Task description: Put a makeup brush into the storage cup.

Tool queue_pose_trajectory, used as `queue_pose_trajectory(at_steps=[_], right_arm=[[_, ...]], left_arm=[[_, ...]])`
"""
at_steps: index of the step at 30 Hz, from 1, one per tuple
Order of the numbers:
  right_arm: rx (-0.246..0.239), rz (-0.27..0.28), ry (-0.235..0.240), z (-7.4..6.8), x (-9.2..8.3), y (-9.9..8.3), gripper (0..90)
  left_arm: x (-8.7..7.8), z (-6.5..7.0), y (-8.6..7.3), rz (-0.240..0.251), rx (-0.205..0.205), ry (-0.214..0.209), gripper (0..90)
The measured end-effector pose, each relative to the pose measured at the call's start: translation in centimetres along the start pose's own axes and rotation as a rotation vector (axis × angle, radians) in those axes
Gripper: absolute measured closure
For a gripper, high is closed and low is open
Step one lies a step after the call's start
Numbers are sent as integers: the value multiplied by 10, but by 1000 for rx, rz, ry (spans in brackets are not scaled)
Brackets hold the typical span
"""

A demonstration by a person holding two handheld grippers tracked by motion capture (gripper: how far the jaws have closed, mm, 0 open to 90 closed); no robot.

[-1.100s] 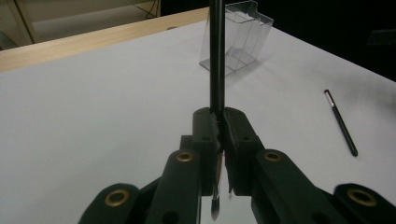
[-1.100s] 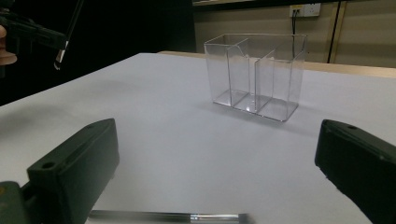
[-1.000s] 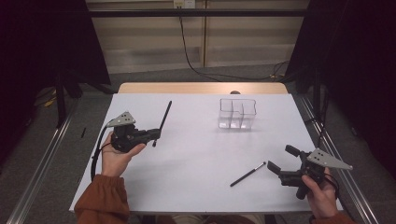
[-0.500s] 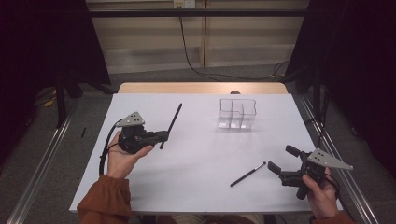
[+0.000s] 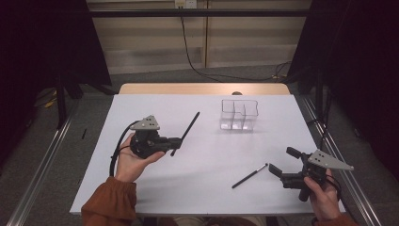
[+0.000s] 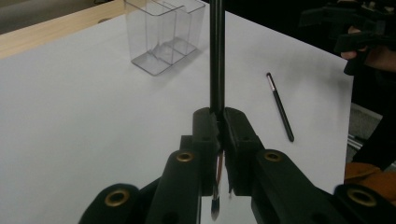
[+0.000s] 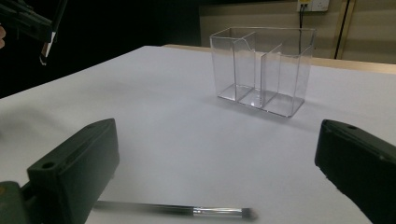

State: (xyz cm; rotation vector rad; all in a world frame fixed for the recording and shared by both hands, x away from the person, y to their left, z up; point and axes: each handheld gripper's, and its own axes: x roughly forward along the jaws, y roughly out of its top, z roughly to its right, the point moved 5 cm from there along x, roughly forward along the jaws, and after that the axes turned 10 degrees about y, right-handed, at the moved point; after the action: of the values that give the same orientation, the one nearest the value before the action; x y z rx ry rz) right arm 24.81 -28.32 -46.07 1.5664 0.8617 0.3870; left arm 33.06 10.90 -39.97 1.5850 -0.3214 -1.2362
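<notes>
Carrying held brush (image 5: 187, 131) farther right, left gripper (image 5: 174, 140)

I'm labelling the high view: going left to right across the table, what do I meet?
Left gripper → black brush it holds → clear organizer → second brush lying flat → right gripper.

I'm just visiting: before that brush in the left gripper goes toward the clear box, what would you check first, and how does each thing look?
1. Left gripper shut firmly on the black brush: ok.
2. Clear organizer upright, compartments look empty: ok.
3. Table between brush and organizer free of obstacles: ok.
4. Right gripper open and away from that path: ok.
5. Second brush lying flat near the right gripper: ok.
6. Which compartment is meant: cannot tell.
</notes>
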Motion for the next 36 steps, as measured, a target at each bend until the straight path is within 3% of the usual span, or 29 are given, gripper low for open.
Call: queue_pose_trajectory(at_steps=[2,6,16,20,22,25,36], right_arm=[[-5,-8,10,-1,0,0,0],[-9,-10,24,-4,2,0,0],[-12,-14,59,-11,6,1,0],[-26,-17,91,-16,8,2,12],[-29,-36,127,-18,12,4,11],[-42,-33,145,-20,16,7,2],[-92,-33,158,-27,26,12,0]], left_arm=[[3,7,2,-6,25,-13,841],[7,13,3,-34,31,-43,841],[15,22,1,-71,54,-56,841],[16,29,5,-76,56,-75,841],[16,34,7,-89,80,-83,841],[19,42,9,-105,97,-98,841],[19,45,12,-180,156,-112,841]])
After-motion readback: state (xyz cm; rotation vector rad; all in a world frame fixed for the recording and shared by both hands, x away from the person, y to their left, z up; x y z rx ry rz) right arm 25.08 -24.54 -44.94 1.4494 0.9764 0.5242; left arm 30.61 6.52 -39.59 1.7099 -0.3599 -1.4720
